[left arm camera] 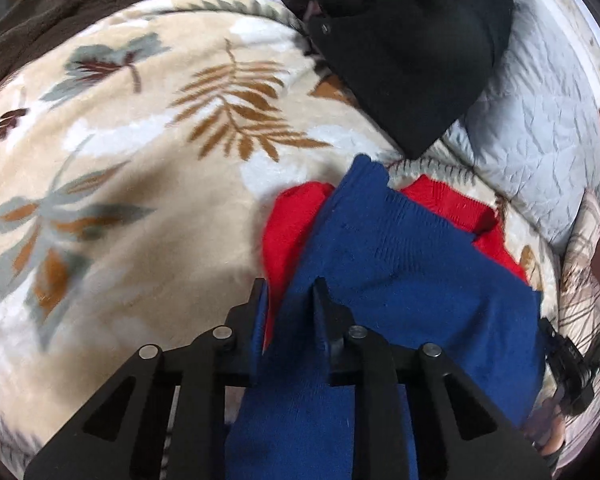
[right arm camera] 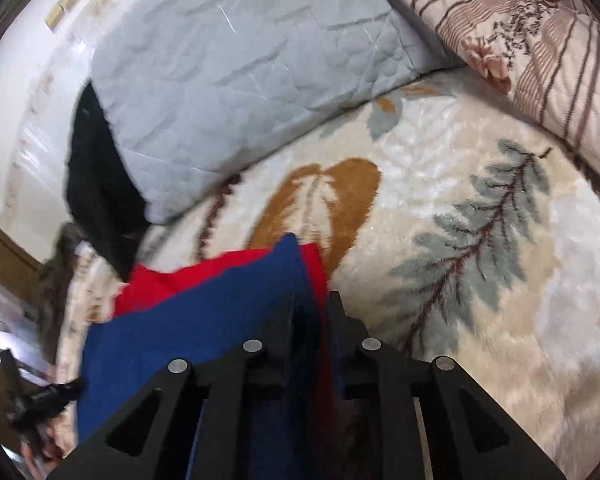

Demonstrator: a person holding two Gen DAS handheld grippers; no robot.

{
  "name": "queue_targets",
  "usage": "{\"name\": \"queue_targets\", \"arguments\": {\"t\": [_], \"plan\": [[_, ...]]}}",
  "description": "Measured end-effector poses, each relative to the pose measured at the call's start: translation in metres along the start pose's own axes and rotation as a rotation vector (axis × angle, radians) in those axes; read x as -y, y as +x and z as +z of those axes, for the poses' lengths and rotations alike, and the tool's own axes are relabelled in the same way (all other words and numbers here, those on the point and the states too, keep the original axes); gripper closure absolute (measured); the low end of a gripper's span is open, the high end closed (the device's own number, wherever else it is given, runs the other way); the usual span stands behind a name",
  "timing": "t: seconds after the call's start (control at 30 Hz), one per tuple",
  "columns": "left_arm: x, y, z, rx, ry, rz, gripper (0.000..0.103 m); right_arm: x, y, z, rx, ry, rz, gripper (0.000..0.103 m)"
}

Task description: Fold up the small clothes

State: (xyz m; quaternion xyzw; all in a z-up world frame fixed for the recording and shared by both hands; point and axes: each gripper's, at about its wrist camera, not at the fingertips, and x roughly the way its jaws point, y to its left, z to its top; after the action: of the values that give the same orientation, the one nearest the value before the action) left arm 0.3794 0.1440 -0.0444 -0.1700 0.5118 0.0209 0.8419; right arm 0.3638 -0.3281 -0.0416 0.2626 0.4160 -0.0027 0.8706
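Observation:
A small blue and red knit garment [left arm camera: 400, 264] is held above a cream leaf-patterned blanket [left arm camera: 140, 160]. My left gripper [left arm camera: 290, 292] is shut on one edge of it, with blue and red layers pinched between the fingers. My right gripper [right arm camera: 314, 304] is shut on another edge of the same garment [right arm camera: 204, 320], blue on top and red beneath. The garment stretches between the two grippers, and the right gripper shows at the far right of the left wrist view [left arm camera: 568, 364].
A black garment [left arm camera: 412, 52] lies at the far side, partly on a pale blue quilted pillow [right arm camera: 240, 64]. A striped beige pillow [right arm camera: 532, 40] sits at the right. A brown blanket [left arm camera: 60, 8] lies at the far left. The leaf blanket [right arm camera: 480, 240] spreads to the right.

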Motion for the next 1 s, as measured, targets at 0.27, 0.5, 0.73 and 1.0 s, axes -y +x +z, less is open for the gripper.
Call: {"name": "queue_targets", "arguments": {"t": [0.27, 0.5, 0.73, 1.0], "plan": [[0.013, -0.023, -0.059, 0.055, 0.078, -0.002, 0.064, -0.025, -0.012, -0.049, -0.073, -0.129, 0.007, 0.085], [0.029, -0.031, -0.086, 0.08, 0.2, 0.135, 0.06, -0.014, -0.051, -0.055, -0.018, -0.045, -0.064, 0.057], [0.031, -0.034, -0.104, 0.081, 0.195, 0.161, 0.054, -0.011, -0.042, -0.079, -0.142, -0.085, -0.039, 0.056], [0.035, -0.031, -0.104, 0.079, 0.217, 0.187, 0.052, -0.024, -0.05, -0.086, -0.091, -0.188, -0.061, 0.093]]}}
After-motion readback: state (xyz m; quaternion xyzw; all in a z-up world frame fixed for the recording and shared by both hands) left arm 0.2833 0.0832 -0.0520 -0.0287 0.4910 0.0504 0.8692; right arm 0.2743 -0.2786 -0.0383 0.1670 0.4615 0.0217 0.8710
